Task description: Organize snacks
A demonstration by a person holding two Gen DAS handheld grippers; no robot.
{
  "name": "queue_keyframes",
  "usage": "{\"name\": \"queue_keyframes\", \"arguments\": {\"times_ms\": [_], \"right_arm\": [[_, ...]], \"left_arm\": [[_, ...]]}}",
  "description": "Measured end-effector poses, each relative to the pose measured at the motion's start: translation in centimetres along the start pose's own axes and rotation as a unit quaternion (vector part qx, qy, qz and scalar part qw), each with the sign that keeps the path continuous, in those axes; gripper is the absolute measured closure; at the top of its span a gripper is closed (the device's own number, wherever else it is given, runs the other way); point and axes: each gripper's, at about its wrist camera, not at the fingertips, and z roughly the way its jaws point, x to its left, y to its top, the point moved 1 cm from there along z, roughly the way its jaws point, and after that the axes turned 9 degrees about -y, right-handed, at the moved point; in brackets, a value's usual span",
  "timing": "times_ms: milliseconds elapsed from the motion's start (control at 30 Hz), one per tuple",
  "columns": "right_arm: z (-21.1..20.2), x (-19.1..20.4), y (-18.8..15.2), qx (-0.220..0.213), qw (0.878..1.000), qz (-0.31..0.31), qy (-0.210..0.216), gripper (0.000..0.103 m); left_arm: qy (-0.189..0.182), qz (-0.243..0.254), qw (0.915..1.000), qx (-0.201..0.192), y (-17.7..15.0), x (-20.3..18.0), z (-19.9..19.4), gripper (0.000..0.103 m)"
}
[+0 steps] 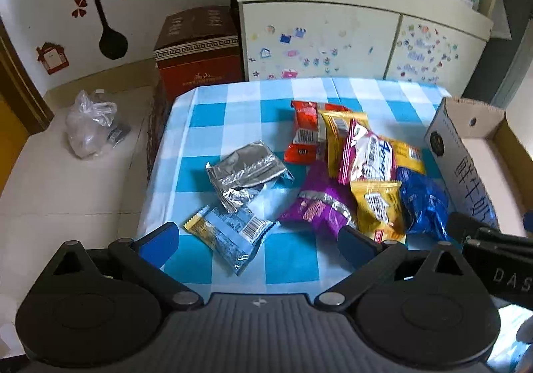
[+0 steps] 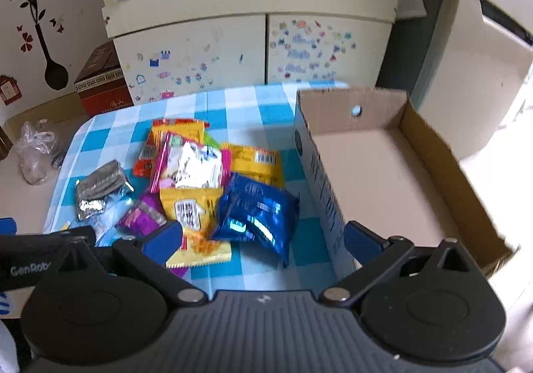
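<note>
We hold our left gripper [image 1: 258,239] low over the near edge of the checked table [image 1: 213,113], its blue fingers spread wide and gripping nothing. Between them, further in, lies a pale blue pack [image 1: 233,233], with a silver pack [image 1: 246,173] just behind it. To the right the other snacks sit in an overlapping heap: a red pack [image 1: 301,133] at the back, a pink-edged pack [image 1: 366,153] on top, a purple pack [image 1: 319,206], a yellow pack [image 1: 379,206] and a blue pack [image 1: 424,203].

Our right gripper [image 2: 263,239] is also spread and empty, hovering above the blue pack [image 2: 256,216], with its right finger over the wall of the open cardboard box [image 2: 376,173]. The box stands on the table's right side, touching the heap.
</note>
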Motion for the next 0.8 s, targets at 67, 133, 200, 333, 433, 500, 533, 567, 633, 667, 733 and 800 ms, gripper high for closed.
{"name": "queue_keyframes", "arguments": {"times_ms": [67,133,200,333,433,500,533,567,633,667,733,800], "right_arm": [[-0.1,0.2,0.5,-0.009,1.000,-0.012,0.000,0.001],[0.2,0.1,0.5,-0.011,1.000,-0.009,-0.001,0.001],[0.7,-0.1,0.3,-0.001,1.000,0.005,0.002,0.001],[1.7,-0.5,0.2,0.021,0.999,0.032,0.007,0.001],[1.7,-0.4,0.1,0.017,0.999,0.027,0.004,0.001],[1.7,-0.2,0.1,0.016,1.000,0.026,-0.002,0.001],[1.8,-0.2,0.1,0.016,1.000,0.025,-0.003,0.001],[1.8,-0.1,0.1,0.016,1.000,0.024,-0.004,0.001],[1.9,0.0,0.1,0.015,1.000,0.021,-0.007,0.001],[1.9,0.0,0.1,0.015,1.000,0.019,-0.008,0.001],[2.0,0.0,0.1,0.014,1.000,0.016,-0.010,0.001],[2.0,0.1,0.1,0.012,1.000,0.013,-0.013,0.001]], "left_arm": [[-0.002,-0.013,0.9999,-0.002,0.2,0.1,-0.1,0.000],[-0.003,-0.024,0.9997,0.001,0.3,0.2,0.1,0.000],[-0.003,-0.031,0.9995,0.004,0.4,0.2,0.3,0.000],[0.000,-0.036,0.9992,0.015,0.2,0.2,0.7,0.000],[-0.002,-0.042,0.9989,0.021,0.2,0.4,0.9,0.000],[-0.002,-0.046,0.9987,0.022,0.3,0.4,1.0,0.000],[0.000,-0.046,0.9987,0.022,0.3,0.3,1.0,0.000],[0.002,-0.045,0.9988,0.022,0.3,0.3,1.0,0.000],[0.008,-0.040,0.9989,0.021,0.4,0.1,1.1,0.000],[0.011,-0.038,0.9990,0.021,0.4,0.0,1.1,0.000],[0.016,-0.036,0.9990,0.021,0.4,-0.1,1.2,0.000],[0.020,-0.034,0.9990,0.021,0.3,-0.1,1.2,0.000]]}}
